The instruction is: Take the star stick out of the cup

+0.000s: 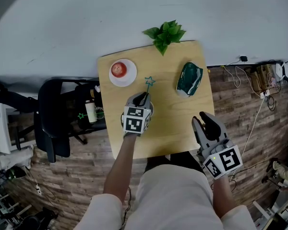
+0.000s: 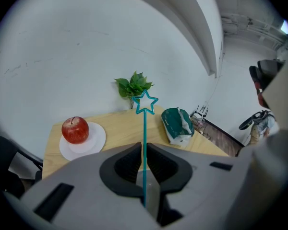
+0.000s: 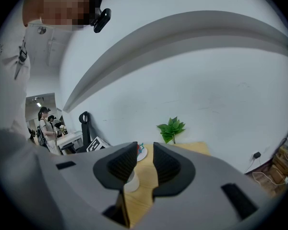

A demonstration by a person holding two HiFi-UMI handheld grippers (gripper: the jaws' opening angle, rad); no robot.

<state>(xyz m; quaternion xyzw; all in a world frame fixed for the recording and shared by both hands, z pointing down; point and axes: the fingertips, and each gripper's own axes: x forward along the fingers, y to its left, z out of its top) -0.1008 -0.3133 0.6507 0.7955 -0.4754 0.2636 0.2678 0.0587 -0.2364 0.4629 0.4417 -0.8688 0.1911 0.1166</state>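
One gripper on the star stick (image 2: pixel 145 128), other empty

L gripper (image 1: pixel 142 99) clamped on stick shaft, star end up, over middle of table (image 1: pixel 173 123). White cup (image 3: pixel 131 182) just below L gripper — can't tell if stick's bottom end is in it. R gripper (image 1: pixel 204 120) jaws apart, nothing between — near table's front-right edge

You have bare table (image 1: pixel 173 119) through the middle right and along the near edge. Farther back, the white plate (image 1: pixel 130 79), the plant (image 1: pixel 165 35) and the green pouch (image 1: pixel 189 78) block the way, and the star stick (image 1: pixel 148 85) rises between plate and pouch.
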